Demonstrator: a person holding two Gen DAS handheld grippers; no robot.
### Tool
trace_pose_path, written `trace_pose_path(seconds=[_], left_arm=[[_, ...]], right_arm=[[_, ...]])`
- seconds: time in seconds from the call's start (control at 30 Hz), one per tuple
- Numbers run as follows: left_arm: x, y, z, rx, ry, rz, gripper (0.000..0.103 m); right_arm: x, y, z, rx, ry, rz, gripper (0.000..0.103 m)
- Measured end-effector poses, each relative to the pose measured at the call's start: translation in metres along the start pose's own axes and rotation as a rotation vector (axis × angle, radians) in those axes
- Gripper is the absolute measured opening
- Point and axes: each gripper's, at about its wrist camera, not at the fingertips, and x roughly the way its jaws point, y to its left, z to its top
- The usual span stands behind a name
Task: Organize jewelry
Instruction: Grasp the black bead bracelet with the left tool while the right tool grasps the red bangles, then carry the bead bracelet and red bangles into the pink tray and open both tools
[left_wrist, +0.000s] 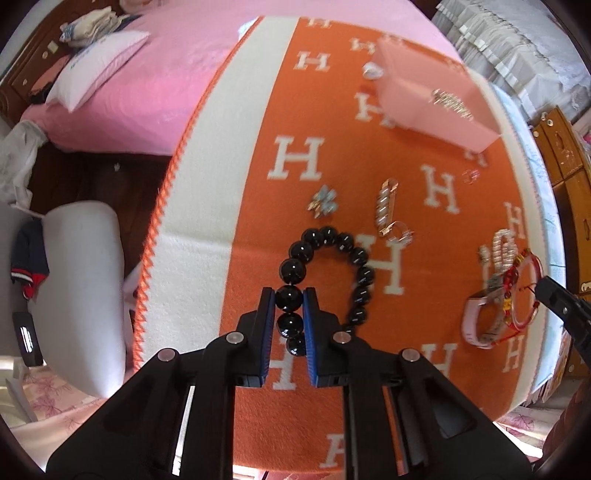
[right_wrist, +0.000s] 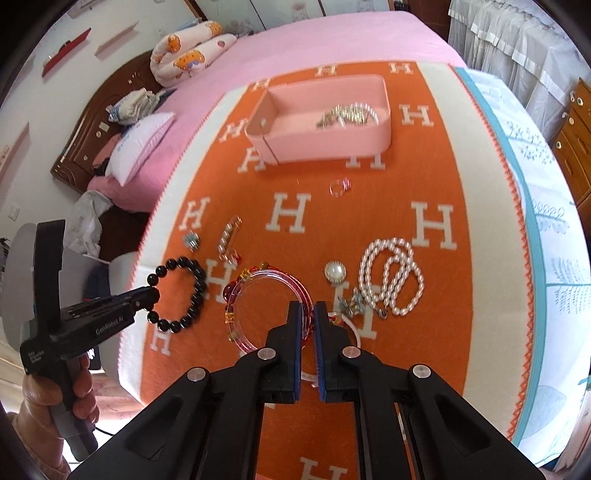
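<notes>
A bracelet of large black beads (left_wrist: 332, 254) lies partly on the orange blanket (left_wrist: 332, 166). My left gripper (left_wrist: 289, 297) is shut on one of its beads; in the right wrist view the left gripper (right_wrist: 149, 295) pinches the black bracelet (right_wrist: 192, 291) at its left side. A clear pink bangle with red and yellow beads (right_wrist: 258, 280) sits in front of my right gripper (right_wrist: 308, 310), whose pads are shut on its rim. In the left wrist view the right gripper (left_wrist: 545, 290) meets the bangle (left_wrist: 524, 295) at the far right. The pink box (right_wrist: 325, 144) stands beyond, open-topped.
A gold piece (right_wrist: 347, 114) lies in the box. On the blanket lie a pearl necklace (right_wrist: 391, 280), pearl brooch (right_wrist: 335, 273), clear ring (right_wrist: 339, 188), hair clip (right_wrist: 229, 236), flower brooch (right_wrist: 192, 240) and pink watch (left_wrist: 480, 325). A person's hand (right_wrist: 77, 387) holds the left gripper's handle.
</notes>
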Motion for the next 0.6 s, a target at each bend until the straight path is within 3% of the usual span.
trace_pose_path(seconds=[0.37, 0.6], left_arm=[[-0.079, -0.04, 0.035, 0.093, -0.131, -0.027, 0.012], [-0.114, -0.063, 0.061, 0.151, -0.186, -0.06, 0.012]], right_arm=[[-0.055, 0.0, 0.035, 0.024, -0.108, 0.02, 0.006], [-0.07, -0.002, 0.057, 0.041, -0.133, 0.023, 0.006]])
